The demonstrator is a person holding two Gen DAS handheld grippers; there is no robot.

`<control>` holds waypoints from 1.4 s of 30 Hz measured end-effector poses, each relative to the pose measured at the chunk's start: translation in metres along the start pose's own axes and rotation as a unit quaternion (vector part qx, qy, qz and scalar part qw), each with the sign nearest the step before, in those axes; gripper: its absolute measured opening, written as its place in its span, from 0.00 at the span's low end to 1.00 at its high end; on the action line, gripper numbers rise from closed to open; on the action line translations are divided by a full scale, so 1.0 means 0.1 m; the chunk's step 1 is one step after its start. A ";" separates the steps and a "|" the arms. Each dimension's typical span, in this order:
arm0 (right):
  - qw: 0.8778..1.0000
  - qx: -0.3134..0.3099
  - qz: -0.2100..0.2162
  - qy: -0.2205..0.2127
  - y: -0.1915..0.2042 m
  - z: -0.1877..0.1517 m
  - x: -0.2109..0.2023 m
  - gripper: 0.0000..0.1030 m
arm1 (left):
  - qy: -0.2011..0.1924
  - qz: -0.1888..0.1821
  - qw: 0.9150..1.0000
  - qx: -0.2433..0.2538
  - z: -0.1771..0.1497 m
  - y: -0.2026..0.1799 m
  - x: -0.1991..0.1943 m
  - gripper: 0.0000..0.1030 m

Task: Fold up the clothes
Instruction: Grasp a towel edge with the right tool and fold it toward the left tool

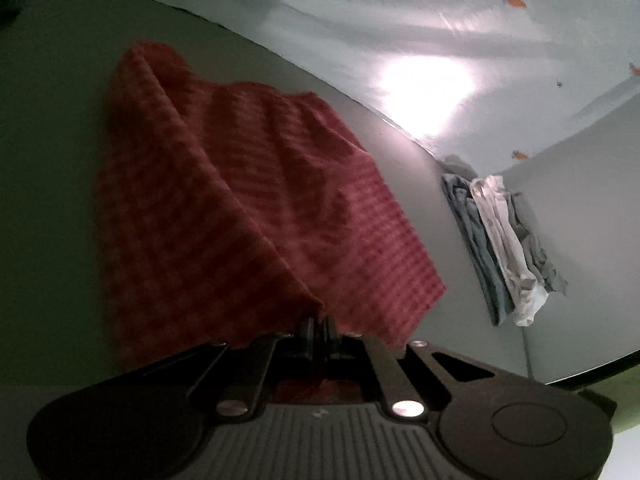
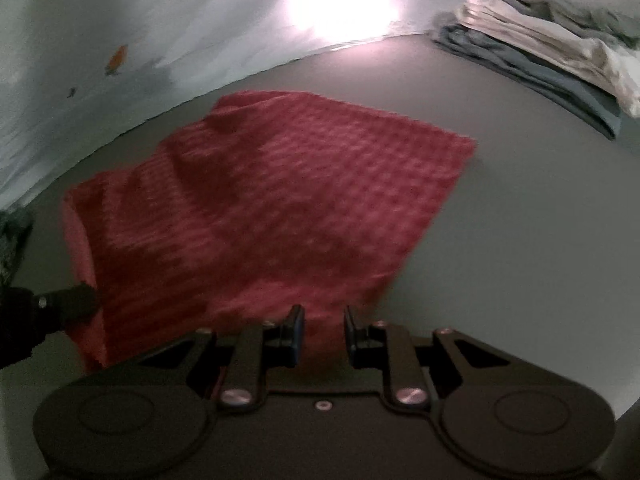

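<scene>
A red waffle-textured cloth (image 1: 256, 200) lies partly folded on the grey table (image 1: 48, 160). My left gripper (image 1: 319, 322) is shut on a near corner of the cloth and lifts a ridge of it off the table. In the right wrist view the same red cloth (image 2: 280, 200) spreads ahead. My right gripper (image 2: 323, 320) is open, its fingers on either side of the cloth's near edge. The left gripper (image 2: 86, 300) shows at the left edge of that view, pinching the cloth's left corner.
A stack of folded clothes, grey-blue and white, sits at the table's far right (image 1: 504, 244), also in the right wrist view (image 2: 552, 56). A pale wall (image 1: 400, 32) with a bright glare runs behind the table. A dark cloth (image 2: 12, 236) lies at the far left.
</scene>
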State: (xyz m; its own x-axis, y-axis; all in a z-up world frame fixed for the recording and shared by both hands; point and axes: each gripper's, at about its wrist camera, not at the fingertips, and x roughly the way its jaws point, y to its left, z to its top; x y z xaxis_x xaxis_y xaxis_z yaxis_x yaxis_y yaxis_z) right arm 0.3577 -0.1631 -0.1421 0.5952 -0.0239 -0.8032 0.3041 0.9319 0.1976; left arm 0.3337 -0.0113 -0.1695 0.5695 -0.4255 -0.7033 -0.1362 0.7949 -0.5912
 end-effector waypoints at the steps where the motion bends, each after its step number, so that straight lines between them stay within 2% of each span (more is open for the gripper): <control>1: 1.000 0.004 -0.002 0.001 -0.12 0.03 0.01 0.21 | 0.000 0.000 1.000 0.002 -0.02 -0.11 0.08 0.04; 7: 1.000 0.019 -0.009 0.001 -0.68 0.21 0.07 0.21 | 0.001 -0.022 1.000 0.000 -0.19 -0.65 0.53 0.04; 11: 0.999 0.030 -0.013 0.002 -0.92 0.23 0.06 0.21 | 0.015 -0.039 0.999 -0.002 -0.27 -0.89 0.81 0.06; 13: 0.999 0.038 -0.012 0.007 -0.99 0.20 0.05 0.22 | 0.023 -0.024 0.999 -0.001 -0.32 -0.93 0.89 0.09; 17: 0.999 0.047 -0.002 0.008 -1.03 0.15 0.03 0.22 | 0.018 -0.021 1.000 0.002 -0.42 -0.84 0.71 0.29; 21: 0.999 0.041 0.023 -0.003 -0.96 0.15 -0.04 0.22 | -0.007 -0.012 1.000 -0.007 -0.44 -0.64 0.38 0.35; 26: 0.997 0.013 0.076 -0.020 -0.80 0.17 -0.10 0.24 | -0.017 0.050 0.998 -0.042 -0.54 -0.22 0.12 0.37; 30: 0.994 -0.009 0.111 -0.013 -0.68 0.25 0.03 0.24 | -0.011 0.097 0.992 -0.080 -0.69 0.05 0.03 0.37; 38: 0.984 -0.063 0.166 0.030 -0.55 0.41 0.39 0.29 | -0.029 0.147 0.981 -0.125 -0.85 0.05 0.04 0.37; 39: 0.981 -0.068 0.177 0.035 -0.56 0.41 0.44 0.27 | -0.030 0.156 0.979 -0.127 -0.86 0.02 0.06 0.37; 41: 0.976 -0.078 0.198 0.045 -0.57 0.42 0.51 0.14 | -0.031 0.171 0.977 -0.127 -0.89 -0.04 0.09 0.37; 42: 0.974 -0.082 0.208 0.045 -0.57 0.44 0.53 0.04 | -0.034 0.177 0.975 -0.127 -0.89 -0.07 0.10 0.37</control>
State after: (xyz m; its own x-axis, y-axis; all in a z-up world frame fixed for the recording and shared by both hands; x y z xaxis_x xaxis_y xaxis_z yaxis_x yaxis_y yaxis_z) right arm 0.4044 -0.2339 -0.1712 0.5721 0.3936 -0.7195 -0.0768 0.8992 0.4308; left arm 0.2681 -0.0599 -0.2073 0.5015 -0.1081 -0.8584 -0.5256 0.7500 -0.4015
